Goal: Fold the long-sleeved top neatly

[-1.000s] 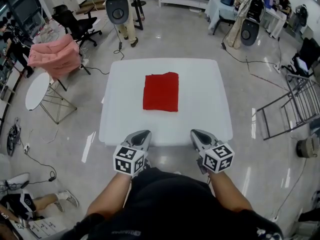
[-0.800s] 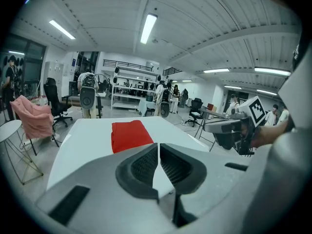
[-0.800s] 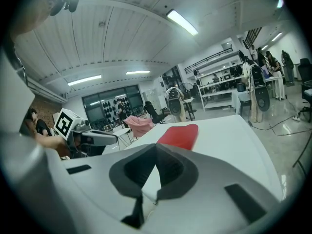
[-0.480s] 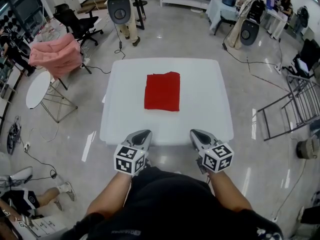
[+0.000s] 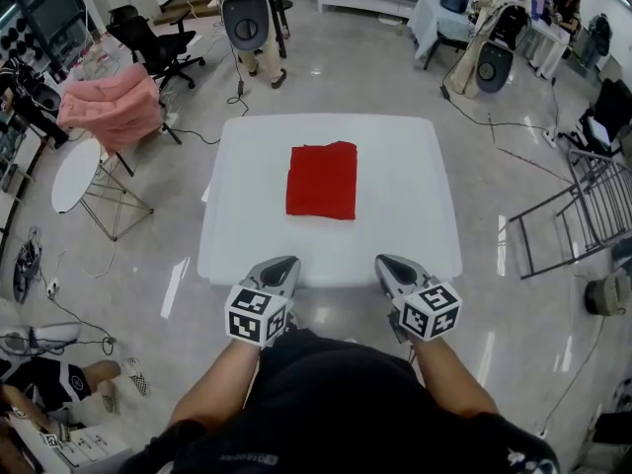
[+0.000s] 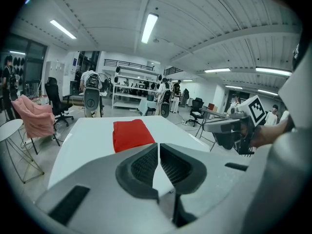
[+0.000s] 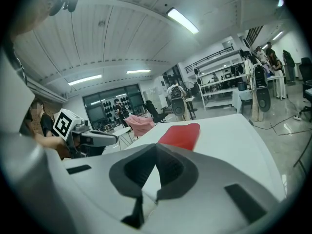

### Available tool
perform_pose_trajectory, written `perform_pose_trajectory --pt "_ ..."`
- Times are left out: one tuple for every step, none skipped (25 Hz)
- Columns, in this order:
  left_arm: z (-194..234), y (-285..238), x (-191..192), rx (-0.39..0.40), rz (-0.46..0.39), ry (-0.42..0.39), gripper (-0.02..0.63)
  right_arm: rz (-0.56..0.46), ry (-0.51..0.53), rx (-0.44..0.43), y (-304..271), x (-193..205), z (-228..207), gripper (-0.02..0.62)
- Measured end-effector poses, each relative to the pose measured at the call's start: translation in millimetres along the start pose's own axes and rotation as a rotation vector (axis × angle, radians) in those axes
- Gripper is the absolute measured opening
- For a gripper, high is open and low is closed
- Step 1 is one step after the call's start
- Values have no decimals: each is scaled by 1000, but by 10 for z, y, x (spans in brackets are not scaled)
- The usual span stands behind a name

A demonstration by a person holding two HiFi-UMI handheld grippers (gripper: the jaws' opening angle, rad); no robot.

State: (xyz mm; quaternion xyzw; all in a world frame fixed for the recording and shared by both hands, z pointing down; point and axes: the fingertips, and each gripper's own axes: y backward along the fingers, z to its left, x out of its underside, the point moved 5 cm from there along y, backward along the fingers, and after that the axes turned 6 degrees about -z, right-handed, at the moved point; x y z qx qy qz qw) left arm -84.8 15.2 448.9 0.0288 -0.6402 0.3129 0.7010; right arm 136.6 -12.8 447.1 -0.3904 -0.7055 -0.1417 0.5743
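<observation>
Long-sleeved top (image 5: 321, 180) lies as a compact red rectangle at the centre of the table (image 5: 415, 235), judged fully folded. Left gripper (image 5: 276, 268) and right gripper (image 5: 391, 268) hang at its 6 o'clock, off the near edge, jaws closed on nothing, since no further handling appears needed.

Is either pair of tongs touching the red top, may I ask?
No, the red top lies centred on the table, while the left tongs and right tongs hover at its near edge.

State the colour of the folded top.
The folded top is plain red, clearest in the head view.
</observation>
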Motion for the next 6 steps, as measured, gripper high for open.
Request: perform_pose_trajectory --pt "1 4 -8 1 0 -1 17 1 1 0 1 -6 4 3" --pt "3 8 -18 1 -1 -1 17 2 2 1 1 -14 9 3" --pt "6 12 -28 1 -1 -2 17 3 3 1 0 -22 14 3" --pt "9 15 -37 1 -1 -2 17 4 5 2 -3 -29 18 3" --pt "11 16 -43 2 0 -3 17 4 6 2 -5 -35 22 3" --pt "13 17 -50 3 0 -3 17 5 7 2 -7 -41 25 3"
